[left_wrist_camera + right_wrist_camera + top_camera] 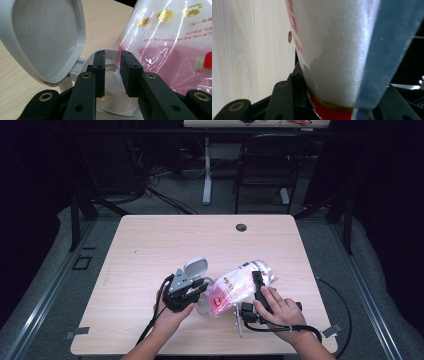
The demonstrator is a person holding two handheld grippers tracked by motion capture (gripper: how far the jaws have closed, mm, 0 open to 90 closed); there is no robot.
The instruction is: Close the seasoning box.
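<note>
Tilting over the table [150, 245], the bag [240, 282] of white grains lies slantwise in the high view, its red-labelled lower end down near a small white container [202, 306] and its clear top end raised toward the far right. The right gripper [257, 285] holds this bag: in the right gripper view its black jaws stand on either side of the bag [332, 62], the left jaw pressed against the plastic just above the red band, the other jaw mostly hidden behind the bag's clear edge, so the jaws sit fairly wide with the bag filling the gap. The right hand [280, 310] wraps the gripper's body near the table's front edge, and a cable [335, 320] loops off to the right. The left gripper [192, 292] is at the container, just left of the bag's low end. In the left gripper view its jaws stand at a narrow gap and reach over the rim of the container [110, 53]; whether the pads actually press on the rim or anything inside I cannot tell. The container's lid [42, 37], grey-white and hinged, stands flipped up to the left of the jaws, and a thin layer of pale grains lies on the container's clear bottom. The bag [170, 45] hangs close at the right of that view, touching or nearly touching the container's rim. The left hand [170, 312] holds its gripper from below.
</note>
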